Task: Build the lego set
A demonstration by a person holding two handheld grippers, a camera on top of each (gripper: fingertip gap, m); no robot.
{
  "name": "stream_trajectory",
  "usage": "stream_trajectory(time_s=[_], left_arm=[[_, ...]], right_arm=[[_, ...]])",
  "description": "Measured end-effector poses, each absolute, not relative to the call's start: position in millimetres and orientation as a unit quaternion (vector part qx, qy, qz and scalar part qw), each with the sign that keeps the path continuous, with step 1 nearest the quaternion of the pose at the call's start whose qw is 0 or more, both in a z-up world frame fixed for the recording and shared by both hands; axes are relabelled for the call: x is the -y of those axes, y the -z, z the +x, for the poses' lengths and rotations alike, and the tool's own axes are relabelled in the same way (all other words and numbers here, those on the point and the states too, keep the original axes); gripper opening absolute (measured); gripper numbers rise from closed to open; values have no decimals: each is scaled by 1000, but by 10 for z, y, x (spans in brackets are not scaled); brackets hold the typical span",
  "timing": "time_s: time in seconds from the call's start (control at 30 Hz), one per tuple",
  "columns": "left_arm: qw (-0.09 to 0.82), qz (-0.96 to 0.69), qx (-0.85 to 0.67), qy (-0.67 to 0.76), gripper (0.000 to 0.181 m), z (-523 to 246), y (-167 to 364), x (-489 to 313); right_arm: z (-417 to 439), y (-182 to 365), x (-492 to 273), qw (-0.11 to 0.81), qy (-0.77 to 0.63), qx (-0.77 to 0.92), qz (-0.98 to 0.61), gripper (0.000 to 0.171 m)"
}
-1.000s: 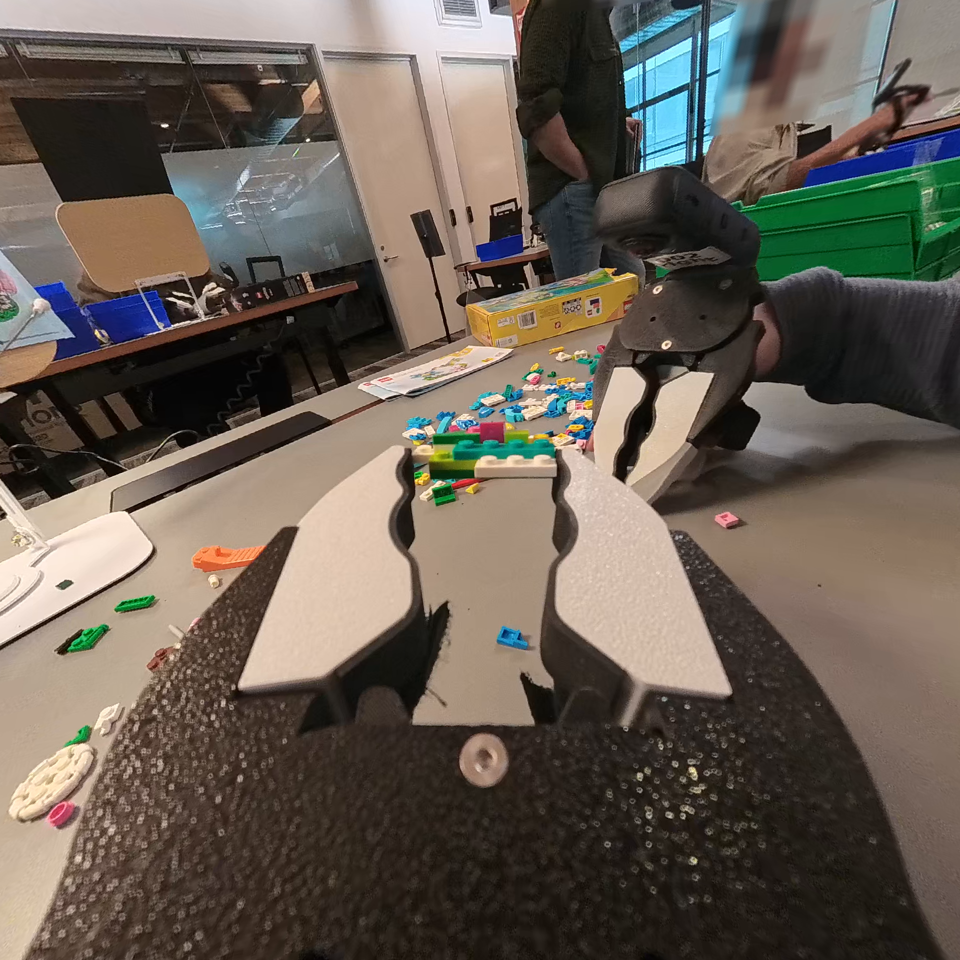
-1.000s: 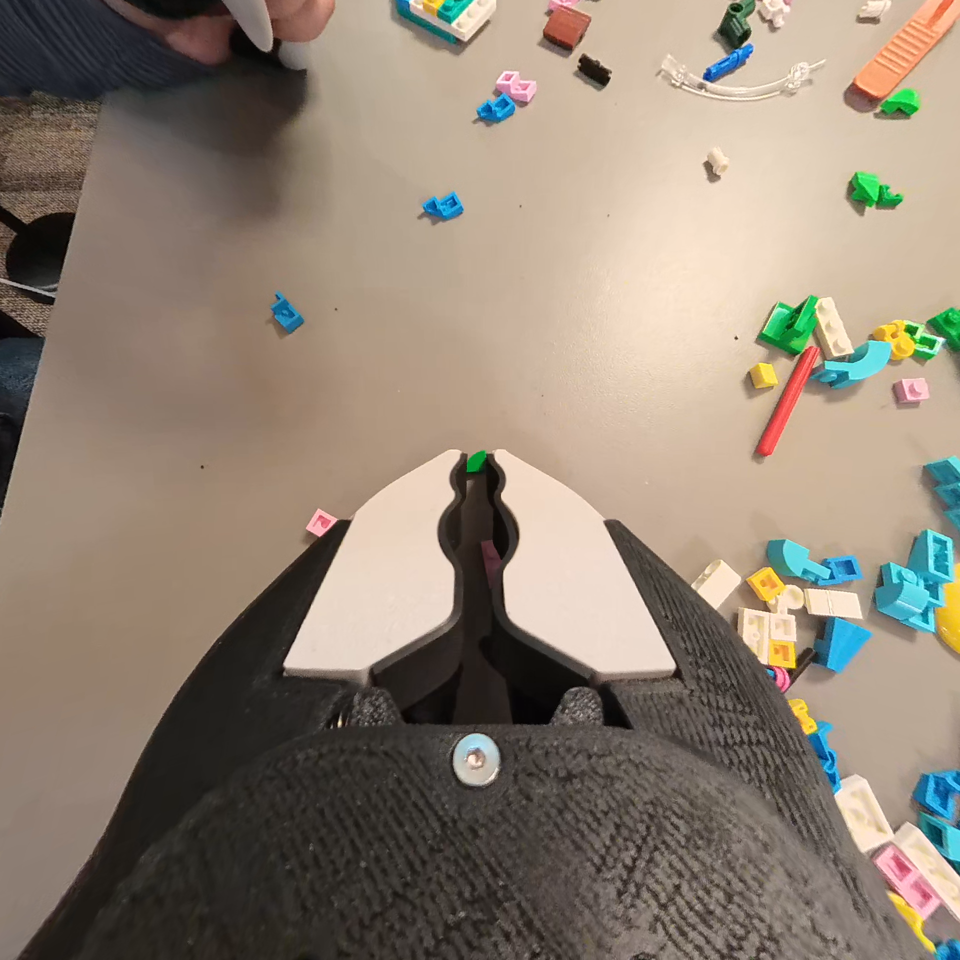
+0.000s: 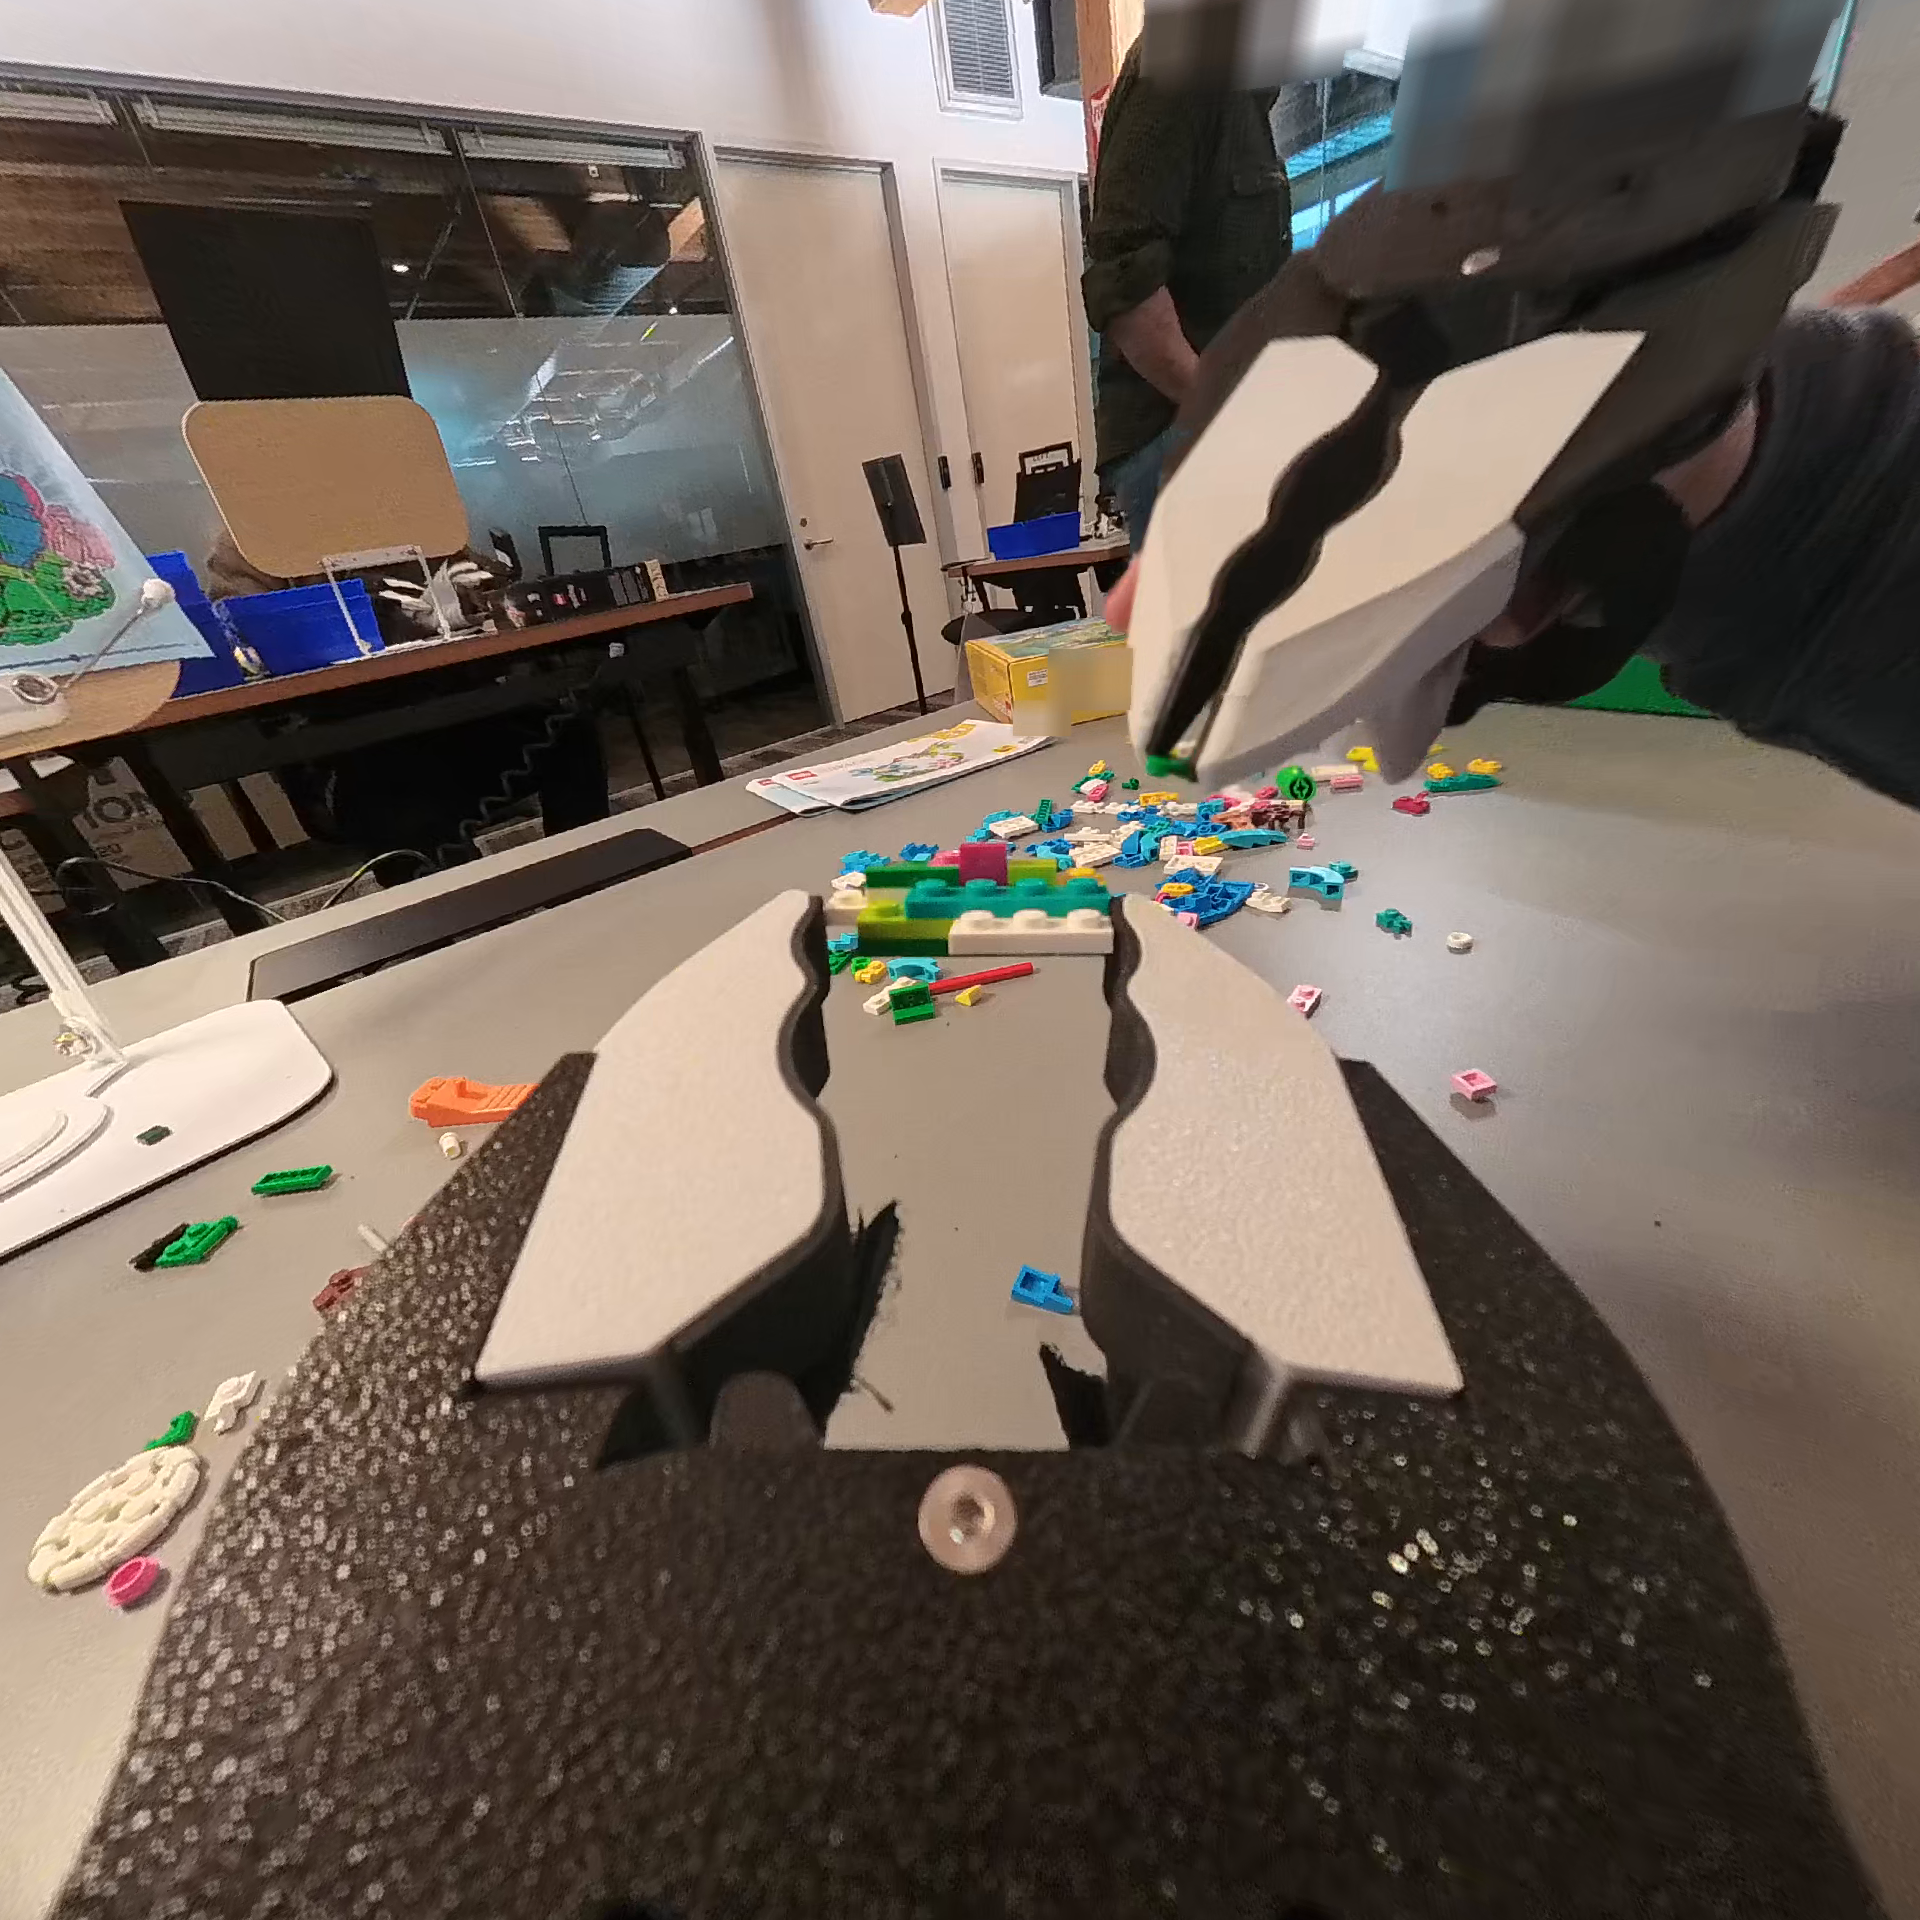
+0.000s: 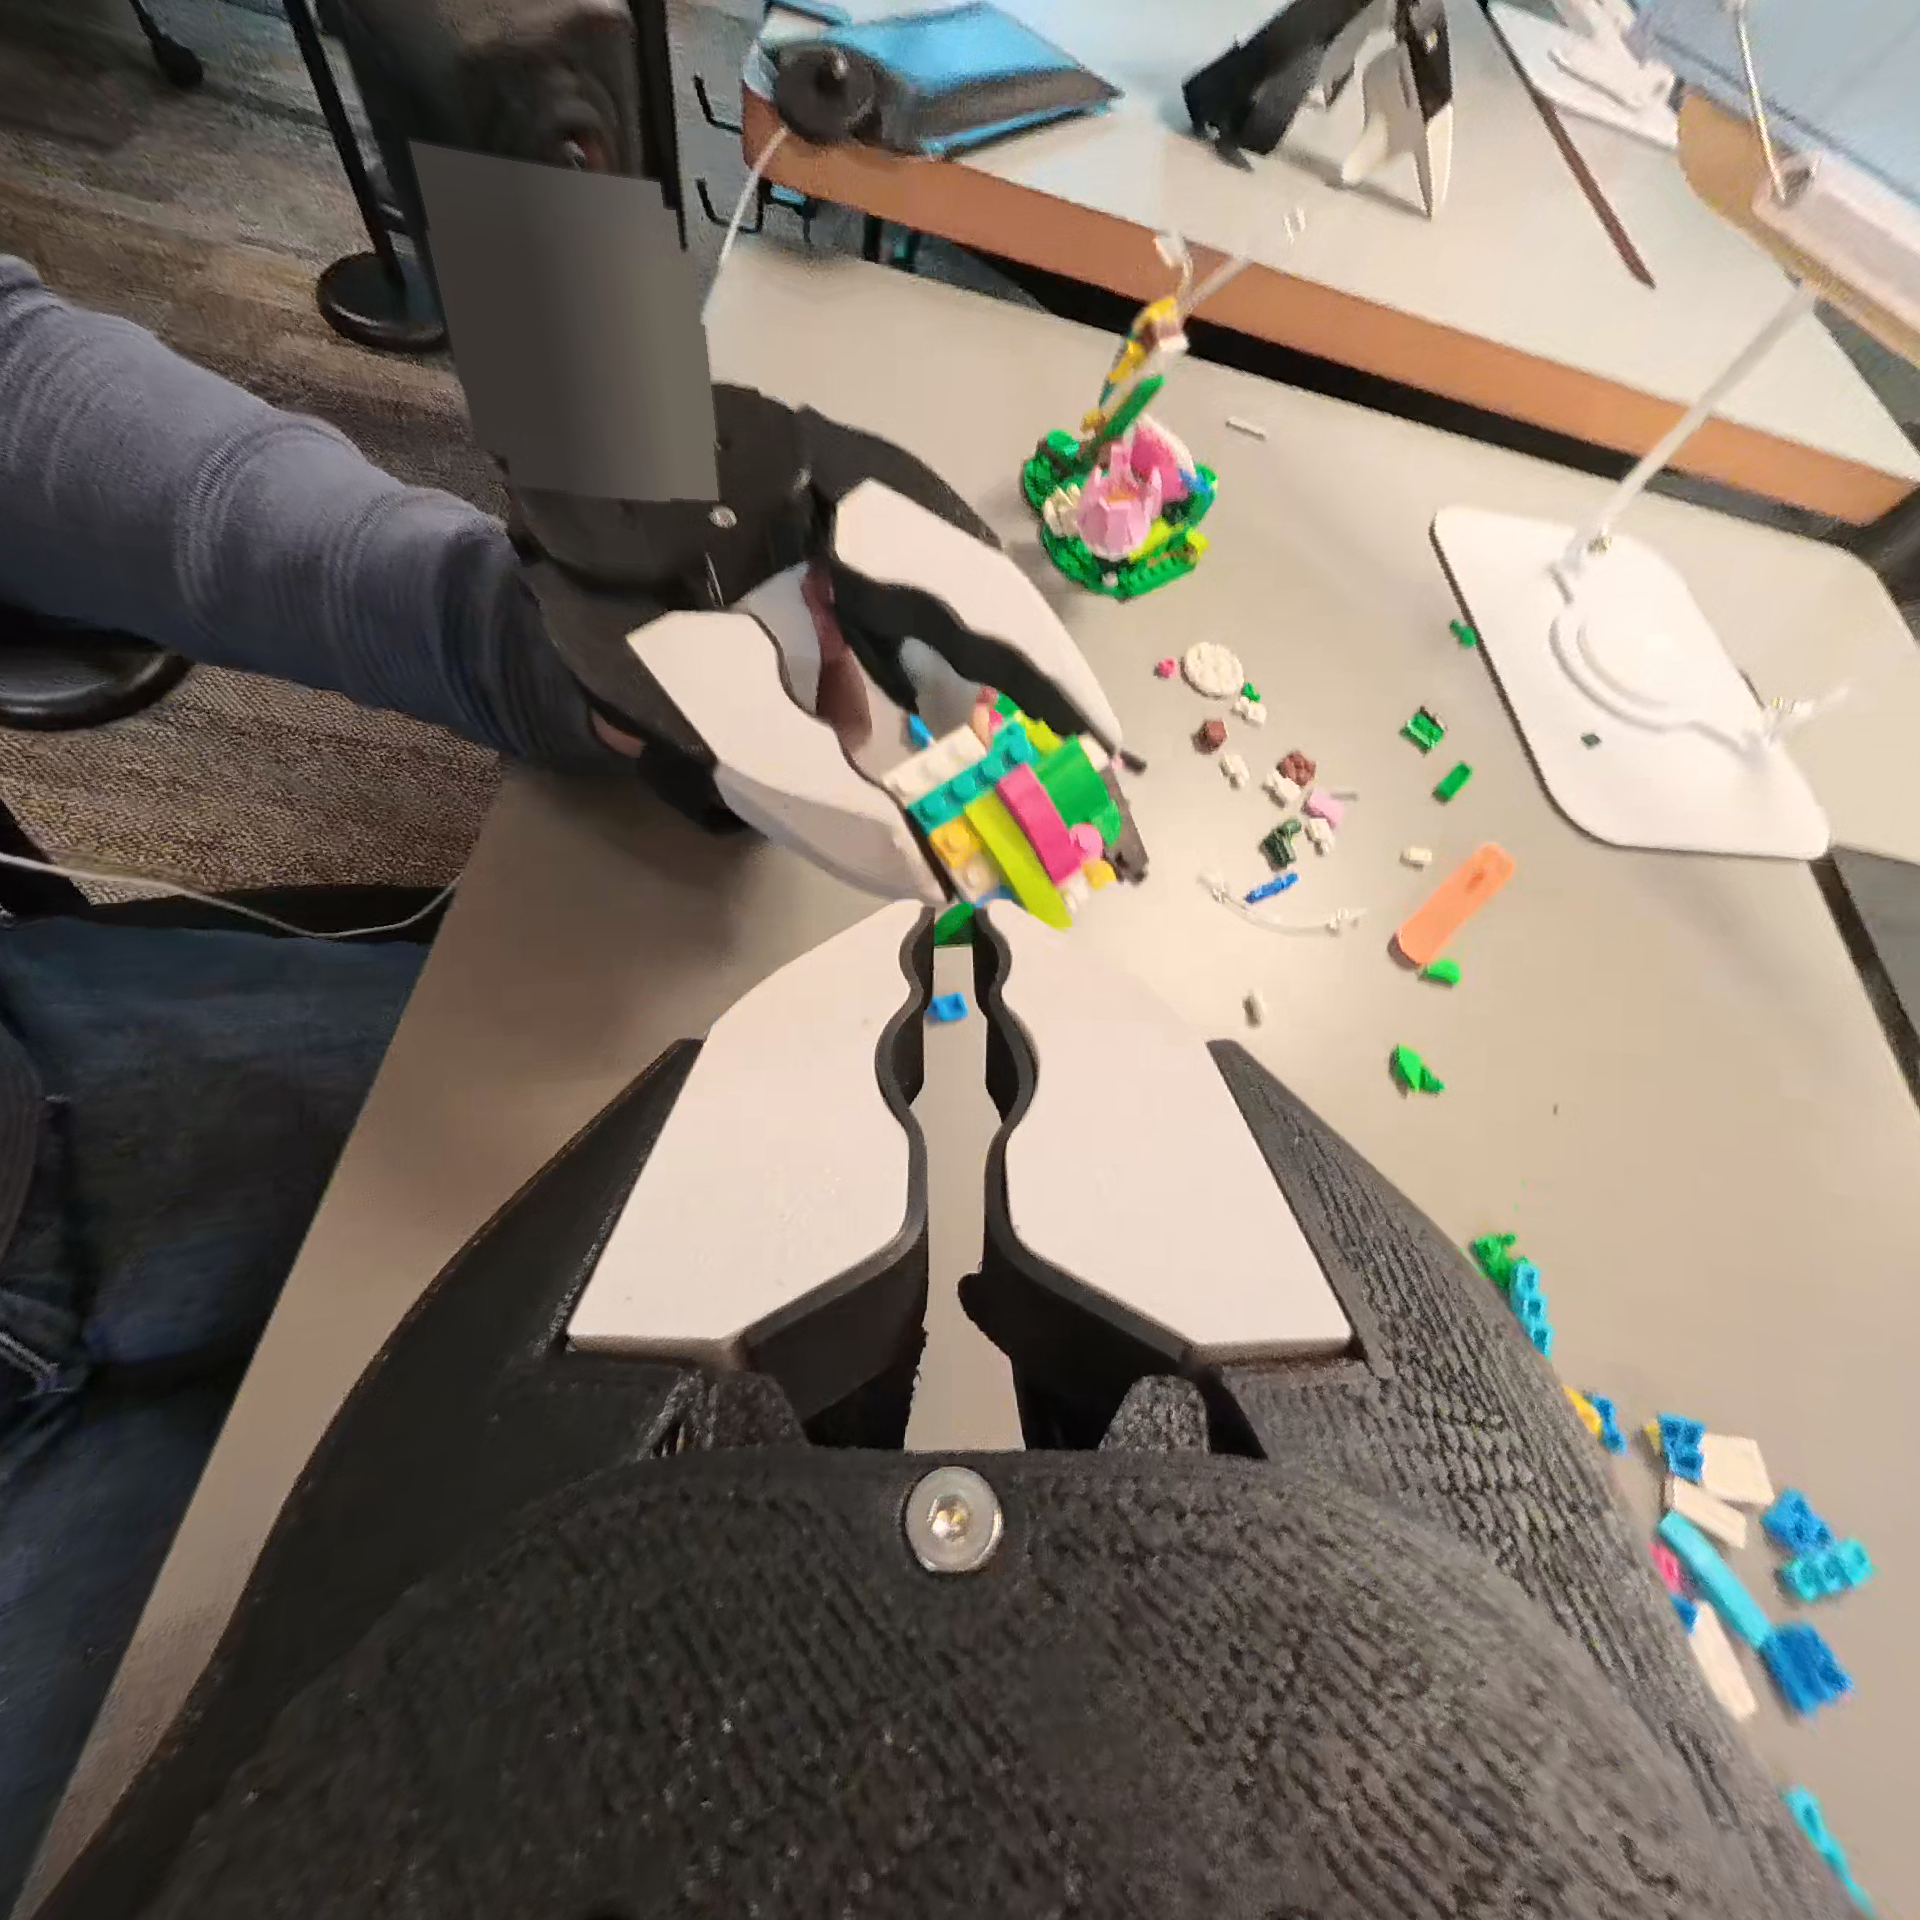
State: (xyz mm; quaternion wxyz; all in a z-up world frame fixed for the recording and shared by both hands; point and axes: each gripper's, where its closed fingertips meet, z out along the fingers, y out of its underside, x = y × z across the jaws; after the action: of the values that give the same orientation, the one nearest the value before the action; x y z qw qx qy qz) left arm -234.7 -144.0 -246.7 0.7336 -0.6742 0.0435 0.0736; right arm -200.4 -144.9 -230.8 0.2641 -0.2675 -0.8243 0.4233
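Green, small and plastic, a lego piece [image 4: 953,922] is pinched at the tips of the right gripper [image 4: 951,920], held just below a multicoloured, partly built brick assembly [image 4: 1013,805]. That assembly is clamped between the pale fingers of the left gripper [image 3: 971,920], raised above the grey table [image 4: 1558,1091], with loose bricks [image 3: 1153,842] scattered at one o'clock in the left wrist view. The attaching step appears to be in hand; next, alignment over free studs and a firm press seem called for.
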Motion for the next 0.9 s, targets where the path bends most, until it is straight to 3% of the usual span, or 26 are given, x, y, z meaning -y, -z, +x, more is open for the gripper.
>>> stream_trajectory(time_s=[0.9], left_arm=[[720,-686,-67,-81,51,-2283,2513,1408]], right_arm=[[-2170,2421,1590,221,-373,861,-266,5]])
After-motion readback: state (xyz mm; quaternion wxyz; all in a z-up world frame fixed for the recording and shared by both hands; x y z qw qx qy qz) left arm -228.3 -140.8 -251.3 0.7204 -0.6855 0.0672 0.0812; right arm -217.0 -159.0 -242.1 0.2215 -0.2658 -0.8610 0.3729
